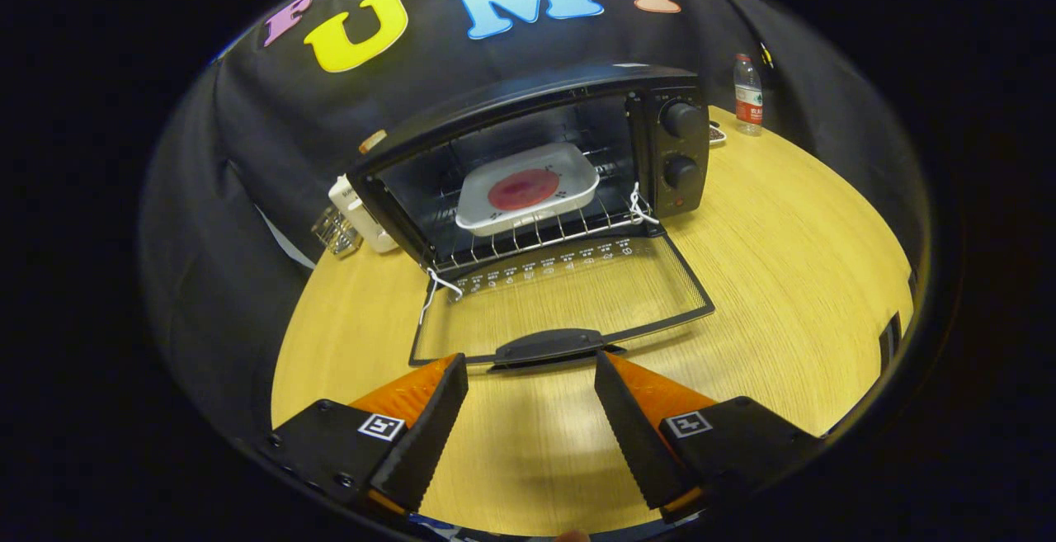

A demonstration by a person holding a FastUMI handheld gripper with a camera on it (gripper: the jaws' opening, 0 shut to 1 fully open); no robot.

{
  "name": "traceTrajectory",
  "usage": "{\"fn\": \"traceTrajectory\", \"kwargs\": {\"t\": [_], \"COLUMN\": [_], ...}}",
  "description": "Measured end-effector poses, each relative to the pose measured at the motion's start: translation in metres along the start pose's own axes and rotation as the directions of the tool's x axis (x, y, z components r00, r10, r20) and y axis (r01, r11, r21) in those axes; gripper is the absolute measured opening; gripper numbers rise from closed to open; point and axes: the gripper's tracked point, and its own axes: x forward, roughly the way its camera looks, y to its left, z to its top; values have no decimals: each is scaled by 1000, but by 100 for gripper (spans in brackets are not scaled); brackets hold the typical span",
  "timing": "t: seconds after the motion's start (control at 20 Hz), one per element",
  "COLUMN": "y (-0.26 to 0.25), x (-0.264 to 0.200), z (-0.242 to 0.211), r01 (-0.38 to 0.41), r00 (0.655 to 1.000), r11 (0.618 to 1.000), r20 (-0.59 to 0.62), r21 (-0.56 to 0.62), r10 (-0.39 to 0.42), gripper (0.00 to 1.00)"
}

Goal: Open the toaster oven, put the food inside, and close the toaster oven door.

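I note a pale wood-grain tabletop (784, 245) under even light. Black cloth wall (247, 154) encloses its far side and left. A water bottle (748, 95) stands upright at the far right, near the wall.

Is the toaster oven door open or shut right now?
Open. The black toaster oven's glass door lies folded down flat on the wooden table, its handle just ahead of the open gripper.

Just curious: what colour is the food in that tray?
Reddish-pink, a round patch in the white tray, seen in the gripper view.
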Motion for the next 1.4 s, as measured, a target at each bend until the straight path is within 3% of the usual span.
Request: {"fn": "traceTrajectory", "kwargs": {"t": [0.5, 0.95, 1.4], "y": [-14, -22, -17], "x": [27, 43, 40], "z": [-30, -26, -20], "r01": [78, 137, 138], "r00": [986, 977, 982], "r11": [992, 982, 977], "r20": [-136, -145, -108], "r21": [-103, -130, -163], "r10": [-92, -156, -157], "gripper": [99, 99, 99]}}
